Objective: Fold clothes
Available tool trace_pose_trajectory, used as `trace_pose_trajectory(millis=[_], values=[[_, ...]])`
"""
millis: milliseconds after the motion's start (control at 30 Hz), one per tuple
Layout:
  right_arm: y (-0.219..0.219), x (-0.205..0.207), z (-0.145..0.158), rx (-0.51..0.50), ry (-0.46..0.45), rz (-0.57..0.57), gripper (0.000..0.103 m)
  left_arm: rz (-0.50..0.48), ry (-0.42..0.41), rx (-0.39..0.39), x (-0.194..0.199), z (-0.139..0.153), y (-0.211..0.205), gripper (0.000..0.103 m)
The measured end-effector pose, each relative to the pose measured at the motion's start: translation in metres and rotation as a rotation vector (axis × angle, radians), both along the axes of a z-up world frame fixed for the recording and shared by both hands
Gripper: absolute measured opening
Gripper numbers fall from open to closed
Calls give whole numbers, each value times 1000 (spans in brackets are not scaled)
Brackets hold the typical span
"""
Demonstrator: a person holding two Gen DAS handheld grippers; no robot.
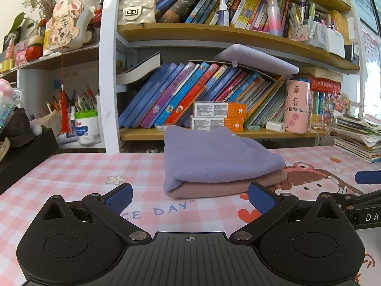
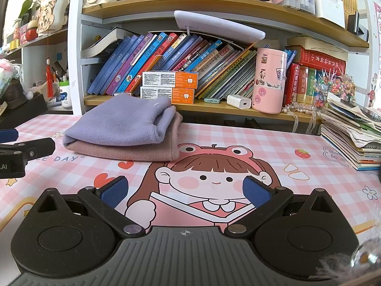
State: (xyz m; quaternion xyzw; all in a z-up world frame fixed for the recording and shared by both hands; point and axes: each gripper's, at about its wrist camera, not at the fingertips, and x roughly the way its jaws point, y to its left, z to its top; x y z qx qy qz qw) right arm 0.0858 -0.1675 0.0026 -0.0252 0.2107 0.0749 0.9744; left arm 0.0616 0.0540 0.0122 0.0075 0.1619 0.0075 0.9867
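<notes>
While the pink checked tabletop [image 2: 273, 140] carries nothing loose, the folding looks finished: a lilac garment [image 1: 214, 157] lies folded on a folded dusty-pink garment [image 1: 214, 187], stacked near the bookshelf [image 2: 214, 109]. Both left tongs [image 1: 190, 196] and right tongs [image 2: 185, 190] hang spread and empty, short of the stack.

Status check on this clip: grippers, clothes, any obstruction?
Left gripper open, empty. Right gripper open, empty. Purple garment folded atop pink garment on desk mat. Nothing blocking.
</notes>
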Motion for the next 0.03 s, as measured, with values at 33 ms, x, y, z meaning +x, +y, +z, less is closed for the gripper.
trace_pose_trajectory(millis=[33], values=[[0,0,0,0,0,0,103,0,1,3,0,0,0,103]])
